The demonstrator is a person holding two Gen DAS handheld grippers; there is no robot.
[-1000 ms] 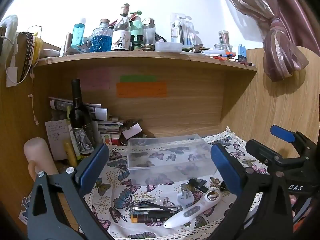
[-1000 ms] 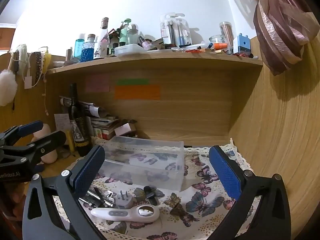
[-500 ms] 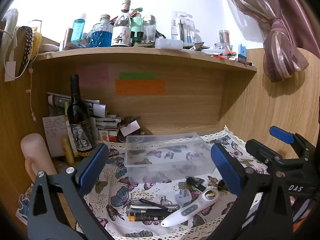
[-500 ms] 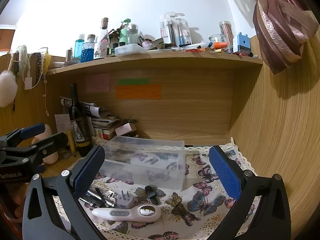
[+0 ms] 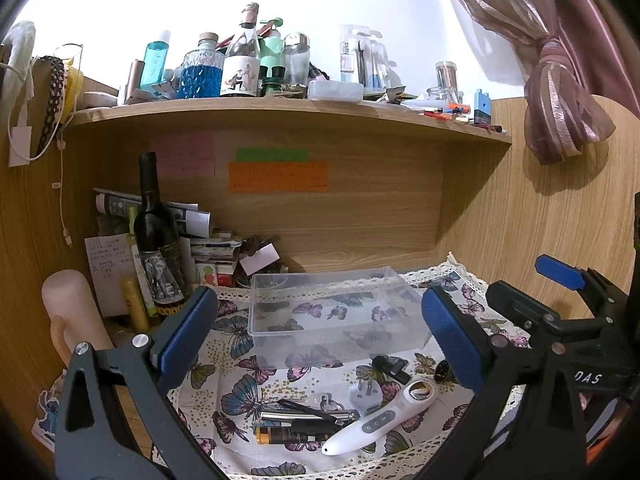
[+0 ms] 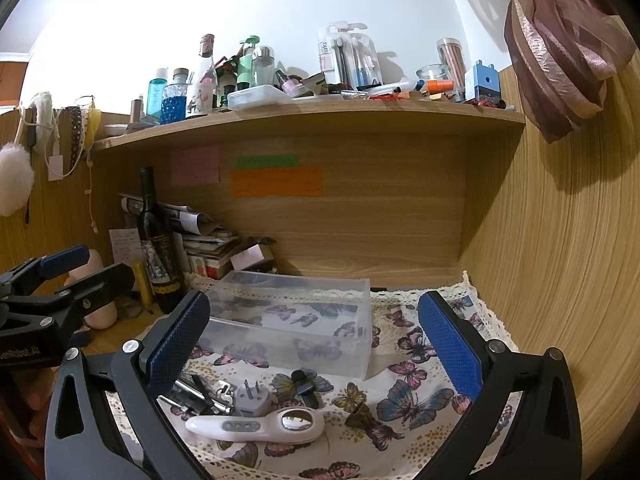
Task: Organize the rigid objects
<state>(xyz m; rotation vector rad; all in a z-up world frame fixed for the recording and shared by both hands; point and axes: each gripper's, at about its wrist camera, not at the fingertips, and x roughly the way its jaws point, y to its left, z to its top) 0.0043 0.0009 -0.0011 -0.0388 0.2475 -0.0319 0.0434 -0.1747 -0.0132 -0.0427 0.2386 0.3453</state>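
Note:
A clear plastic box (image 5: 332,312) (image 6: 292,328) stands empty on a butterfly cloth (image 5: 240,396). In front of it lie a white handheld device (image 5: 380,420) (image 6: 256,426), a white plug adapter (image 5: 366,394) (image 6: 252,400), a black clip (image 5: 390,366) (image 6: 304,388), metal tools with a lighter (image 5: 300,420) and a small dark piece (image 6: 360,416). My left gripper (image 5: 320,332) is open and empty above the cloth. My right gripper (image 6: 316,340) is open and empty, to the right of the left one.
A wine bottle (image 5: 154,240), stacked papers (image 5: 208,248) and a pale cylinder (image 5: 72,316) stand at the left. A wooden shelf (image 5: 280,108) above carries several bottles. Wooden walls close in the back and the right side (image 6: 560,280).
Both grippers have drifted slightly, so the box and the objects sit a little higher and nearer in view. Nothing was taken hold of.

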